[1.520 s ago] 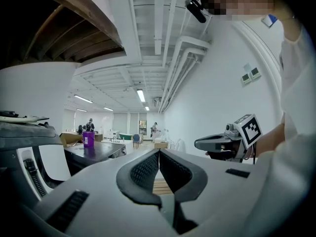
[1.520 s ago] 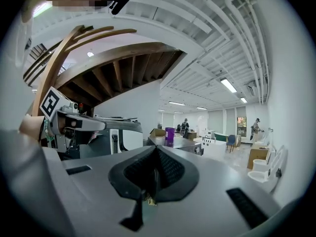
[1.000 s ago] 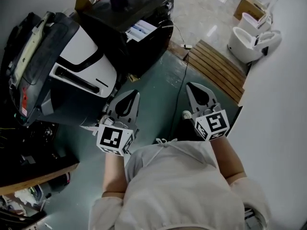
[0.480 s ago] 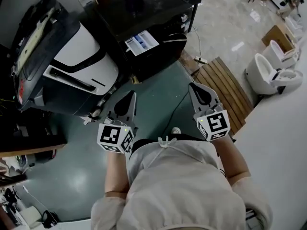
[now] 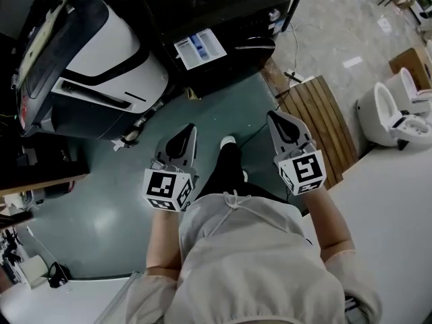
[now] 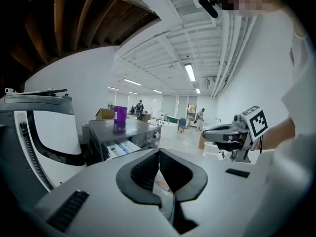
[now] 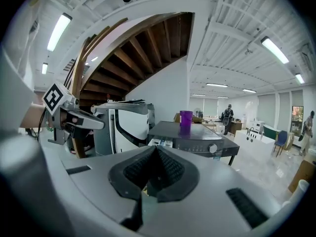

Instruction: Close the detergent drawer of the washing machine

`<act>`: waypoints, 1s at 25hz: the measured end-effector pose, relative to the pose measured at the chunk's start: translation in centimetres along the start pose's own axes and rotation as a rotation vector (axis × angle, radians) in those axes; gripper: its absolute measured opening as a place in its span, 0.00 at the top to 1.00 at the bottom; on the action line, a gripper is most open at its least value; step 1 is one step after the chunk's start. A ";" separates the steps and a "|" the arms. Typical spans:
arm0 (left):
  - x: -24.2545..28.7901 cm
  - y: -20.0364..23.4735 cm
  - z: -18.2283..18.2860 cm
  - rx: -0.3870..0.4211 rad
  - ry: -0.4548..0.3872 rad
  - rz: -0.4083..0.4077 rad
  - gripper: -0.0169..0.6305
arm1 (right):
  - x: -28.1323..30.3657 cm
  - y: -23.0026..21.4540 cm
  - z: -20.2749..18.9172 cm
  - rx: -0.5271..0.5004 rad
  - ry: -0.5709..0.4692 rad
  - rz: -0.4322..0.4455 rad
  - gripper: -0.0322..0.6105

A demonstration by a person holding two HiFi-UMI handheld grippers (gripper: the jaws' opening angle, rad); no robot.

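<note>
Left tongs [image 5: 189, 130] and right tongs [image 5: 273, 117], both closed tip to tip on nothing, point toward the open detergent drawer [image 5: 200, 48] at 12 o'clock on the dark washing machine [image 5: 229, 12], well apart from it; the drawer is probably light, stiff plastic on runners, best pushed squarely on its front face.

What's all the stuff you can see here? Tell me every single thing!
washing machine: one, black, top middle of the head view
detergent drawer: one, white with blue, pulled out of the washing machine's front
cup: one, purple, on top of the washing machine
big machine: one, white and black, left of the washing machine
wooden slat platform: one, brown, on the floor at the right
toilets: seemingly two, white, far right
floor: green near the machines
shoe: one, white, between the grippers
left hand-held gripper: one, grey, jaws together, empty
right hand-held gripper: one, grey, jaws together, empty
</note>
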State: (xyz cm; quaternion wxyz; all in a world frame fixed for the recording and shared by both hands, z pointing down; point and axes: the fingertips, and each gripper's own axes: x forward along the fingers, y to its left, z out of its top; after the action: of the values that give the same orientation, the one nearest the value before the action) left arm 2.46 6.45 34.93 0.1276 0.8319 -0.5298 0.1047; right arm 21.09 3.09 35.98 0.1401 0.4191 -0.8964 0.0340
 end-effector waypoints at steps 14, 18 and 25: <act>11.8 6.8 -2.8 -0.100 0.045 0.138 0.94 | 13.3 -4.8 -2.5 -0.003 0.087 0.162 0.94; 14.8 8.5 -4.8 -0.123 0.086 0.181 0.95 | 16.9 -6.1 -3.3 -0.012 0.122 0.218 0.94; 20.2 10.7 -8.1 -0.158 0.147 0.213 0.95 | 22.0 -7.8 -5.8 0.004 0.170 0.262 0.94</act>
State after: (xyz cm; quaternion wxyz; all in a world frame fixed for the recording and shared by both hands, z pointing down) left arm 0.78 -12.53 49.90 0.2192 0.7484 -0.6109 0.1365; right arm 14.93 -17.27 47.27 0.2091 0.2947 -0.9282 0.0891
